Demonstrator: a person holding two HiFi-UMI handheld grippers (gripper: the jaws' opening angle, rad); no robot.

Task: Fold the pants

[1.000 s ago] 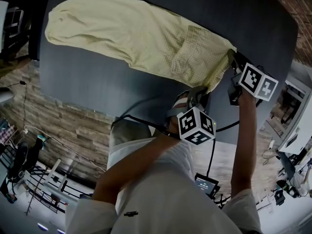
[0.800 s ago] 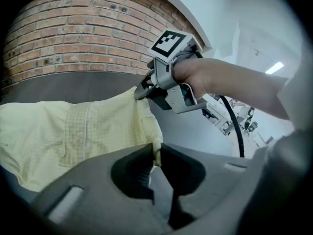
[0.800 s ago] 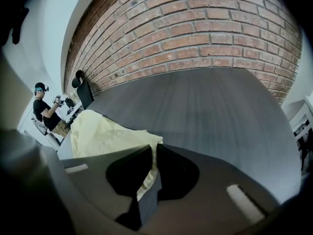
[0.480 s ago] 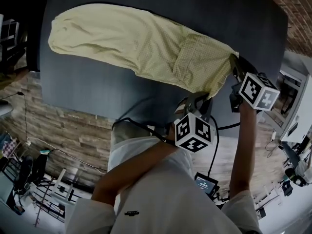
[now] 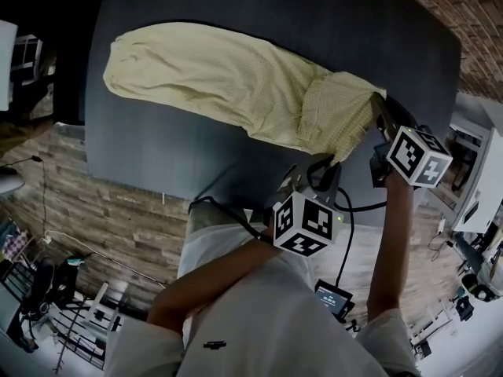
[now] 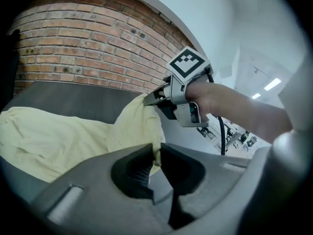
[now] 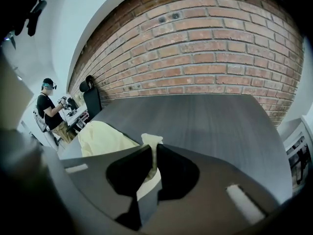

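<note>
**Both tongs clamped on one end of the pants**

The left tongs (image 6: pixel 155 156) are closed on a thin fold of pale yellow cloth, its edge pinched between the jaws. The right tongs (image 7: pixel 153 164) are closed the same way on another corner of that cloth. In the head view both grips sit at the right end of the pants (image 5: pixel 236 77), one at the lower corner and one at the upper. That end is bunched and drawn up off the desk (image 5: pixel 330 22). The rest of the pants lies stretched leftward across the dark desk. A brick wall (image 7: pixel 210 58) stands beyond the desk's far edge.
</note>
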